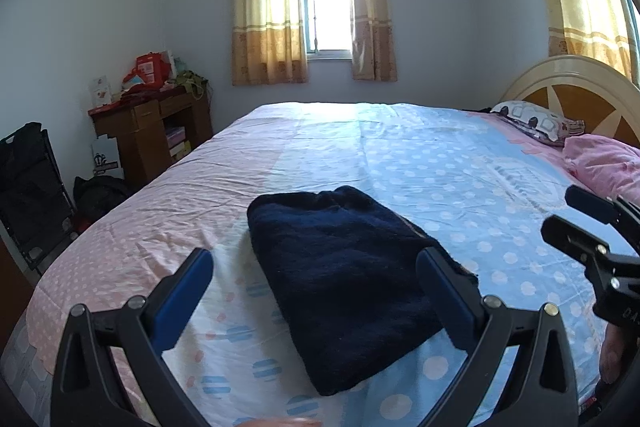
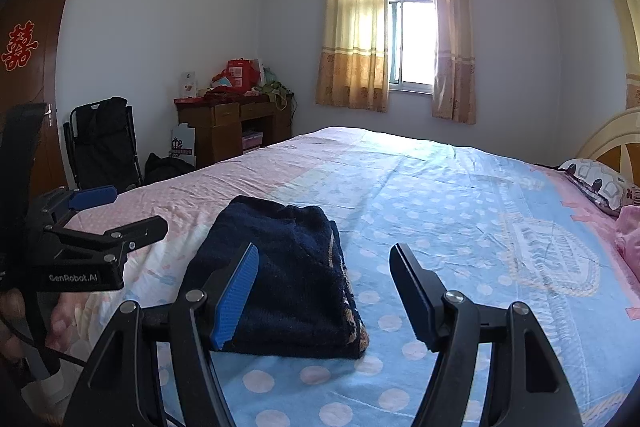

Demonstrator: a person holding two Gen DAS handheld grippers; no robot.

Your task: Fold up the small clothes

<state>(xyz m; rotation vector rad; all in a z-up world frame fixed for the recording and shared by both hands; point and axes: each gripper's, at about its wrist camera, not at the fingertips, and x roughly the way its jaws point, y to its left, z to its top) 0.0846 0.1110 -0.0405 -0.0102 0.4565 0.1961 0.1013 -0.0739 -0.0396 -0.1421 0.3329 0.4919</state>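
A dark navy garment [image 1: 344,279] lies folded into a thick rectangle on the bed sheet [image 1: 440,163]. My left gripper [image 1: 316,267] hovers just in front of it, open, its blue pads wide apart with the fold showing between them and nothing pinched. In the right wrist view the same navy garment [image 2: 284,279] lies ahead and slightly left; my right gripper [image 2: 324,263] is open, its left pad over the garment's near edge, its right pad over bare sheet. Each gripper appears in the other's view: right gripper [image 1: 580,223], left gripper [image 2: 116,211].
The bed has a pink and blue dotted sheet. A patterned pillow [image 1: 532,119] and pink bedding [image 1: 608,163] lie by the headboard [image 1: 580,83] at right. A wooden desk [image 2: 236,123] with clutter and a black folding chair [image 2: 104,143] stand beyond the bed's left side.
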